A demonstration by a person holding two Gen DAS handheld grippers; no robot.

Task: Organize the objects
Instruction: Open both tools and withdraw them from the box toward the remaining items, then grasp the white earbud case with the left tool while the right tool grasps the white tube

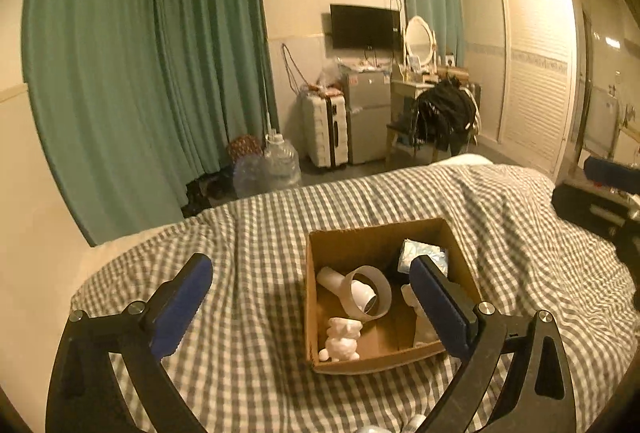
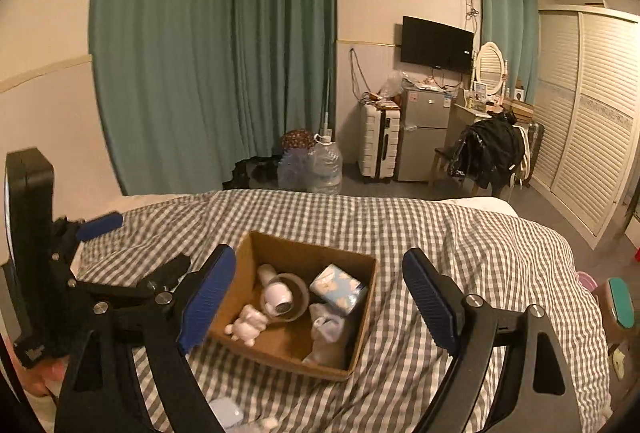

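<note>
Two grippers hang above the checked bedspread, and I hold nothing in either. At the lower left of my left wrist view the left gripper has its jaws spread wide with only cloth and box between them. Right of centre in that view sits the cardboard box, its right side partly hidden by my right-hand finger. Inside it, reading left to right, I see a white figurine at the near left corner, a tape roll with a white bottle-like thing poking through it, and a pale blue tissue pack at the far right.

In the right wrist view the right gripper is equally wide open and empty, and the box fills the gap between its fingers. A crumpled pale cloth lies in the near right of the box. At the bottom edge, left of centre, a small pale blue thing and a white blurred one lie loose on the bedspread, near the box's front wall; I cannot tell what they are.

I judge the packing is well along, with those loose pieces left. My next move would be to pull back and tilt down, since both lie almost under the cameras, close on one, then lift it over the front wall.
</note>
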